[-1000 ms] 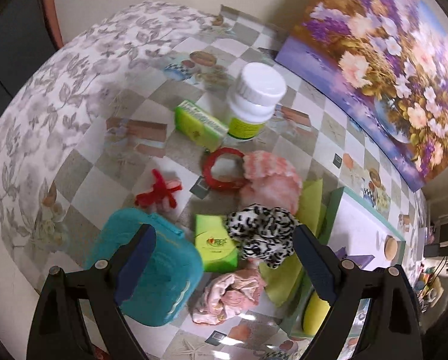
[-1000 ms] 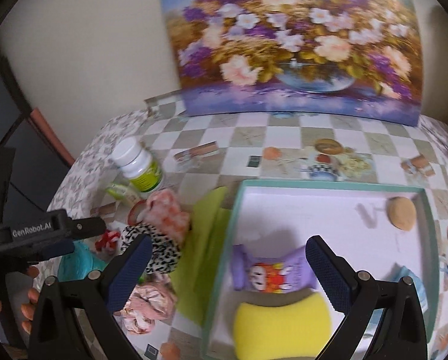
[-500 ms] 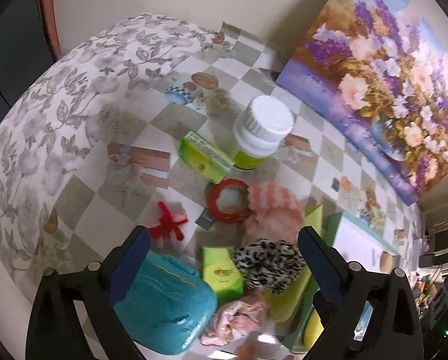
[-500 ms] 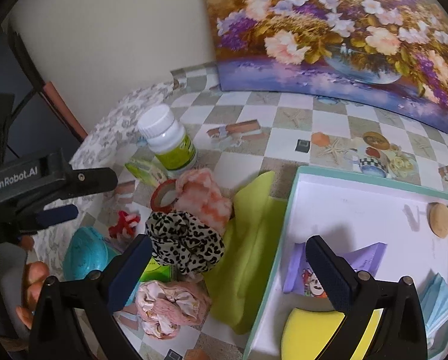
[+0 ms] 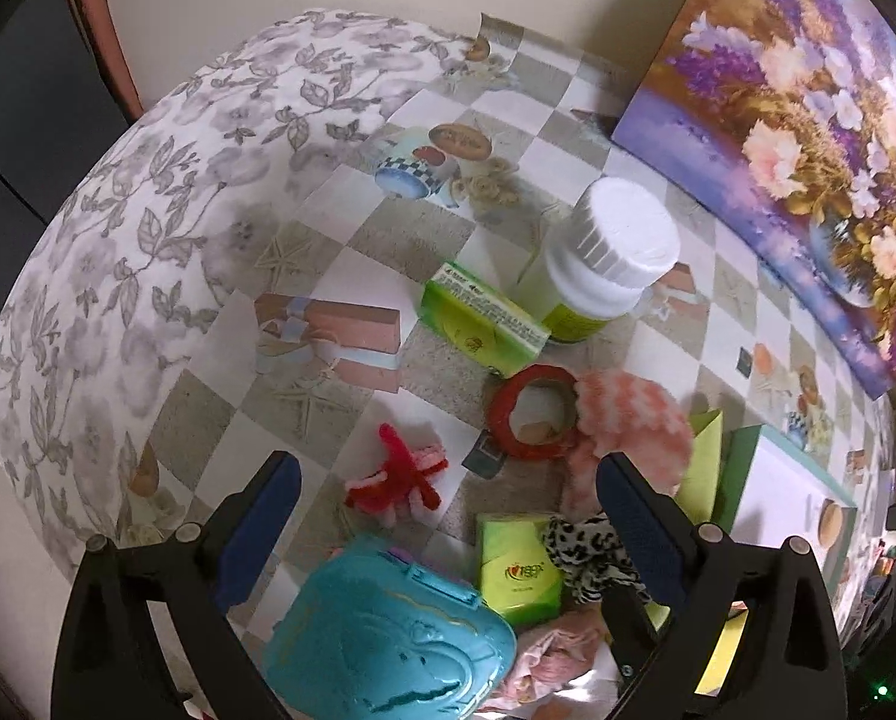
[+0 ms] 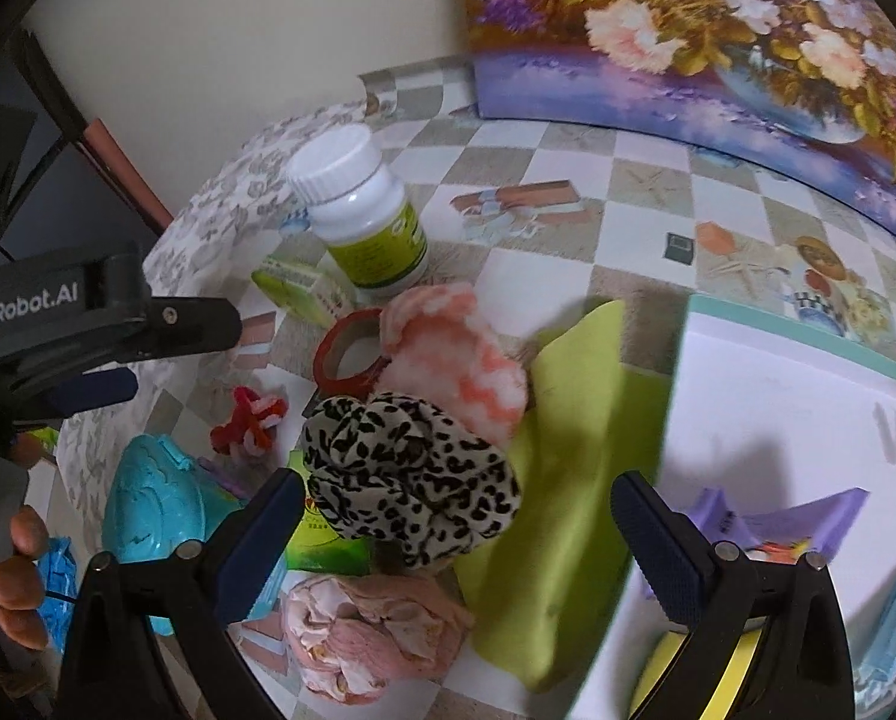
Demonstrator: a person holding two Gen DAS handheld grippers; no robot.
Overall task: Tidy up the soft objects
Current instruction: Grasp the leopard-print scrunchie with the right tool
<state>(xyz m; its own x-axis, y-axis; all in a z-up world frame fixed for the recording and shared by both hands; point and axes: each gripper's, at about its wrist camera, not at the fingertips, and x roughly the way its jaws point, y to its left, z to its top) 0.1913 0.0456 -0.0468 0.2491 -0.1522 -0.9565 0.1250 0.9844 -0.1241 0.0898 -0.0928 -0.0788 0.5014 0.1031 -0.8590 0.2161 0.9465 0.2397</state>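
The leopard scrunchie lies between the spread jaws of the right gripper, on top of the clutter and touching the pink fluffy pad beyond it; the white box sits off past the right jaw. This looks like the approach before a pick. Next, the jaws need to drop around the scrunchie and pinch. The left gripper hangs spread too, holding nothing, over the red yarn bow.

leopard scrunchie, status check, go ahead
Both grippers open, empty: left, right. Leopard scrunchie ungrasped, atop the pile beside the white tray. Green cloth between them.
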